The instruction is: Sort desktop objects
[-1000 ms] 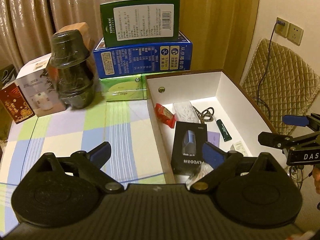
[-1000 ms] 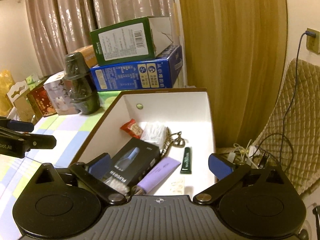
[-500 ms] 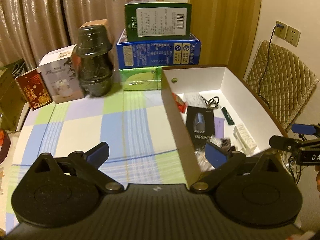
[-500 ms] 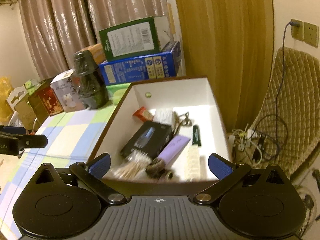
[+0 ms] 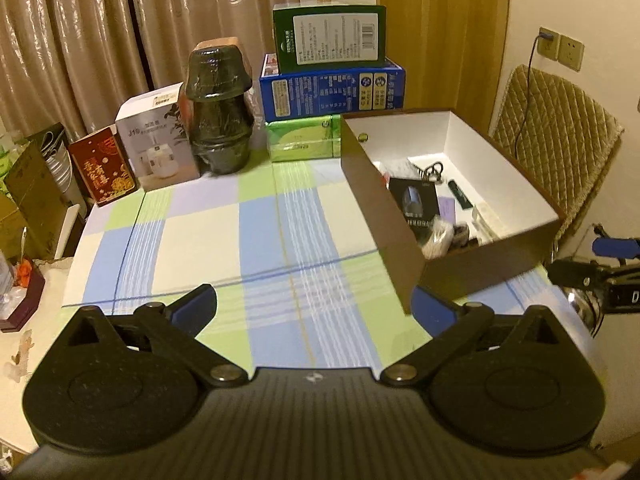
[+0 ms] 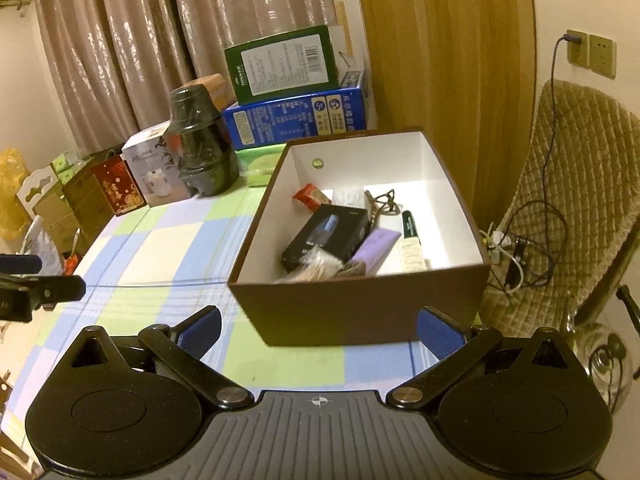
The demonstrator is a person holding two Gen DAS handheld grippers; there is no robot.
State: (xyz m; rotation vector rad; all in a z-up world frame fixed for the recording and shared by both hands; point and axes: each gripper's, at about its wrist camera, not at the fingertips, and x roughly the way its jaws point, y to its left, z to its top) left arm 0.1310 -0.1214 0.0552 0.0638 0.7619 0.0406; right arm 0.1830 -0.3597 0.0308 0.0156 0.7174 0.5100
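A brown box (image 6: 360, 312) with a white inside stands on the right side of the checked tablecloth (image 5: 200, 248). In it lie a black carton (image 6: 326, 236), a purple tube (image 6: 378, 246), a green stick (image 6: 410, 226), a red packet (image 6: 310, 198), keys (image 6: 382, 202) and cotton swabs (image 6: 316, 270). My left gripper (image 5: 314, 306) hangs open over the cloth, left of the box's near corner (image 5: 452, 276). My right gripper (image 6: 320, 328) is open just in front of the box's near wall. Neither holds anything. Each shows at the other view's edge: the right gripper (image 5: 600, 268) and the left gripper (image 6: 40, 284).
At the back stand a green carton (image 5: 330, 38) on a blue carton (image 5: 332, 90) on a light green pack (image 5: 300, 140), wrapped black pots (image 5: 218, 108), a white carton (image 5: 160, 136) and a red one (image 5: 106, 170). A quilted chair (image 6: 568, 184) and cables (image 6: 516, 248) are right of the table.
Both grippers have drawn back from the box, which now sits farther ahead in both views with its near wall in sight. Both stay open and empty.
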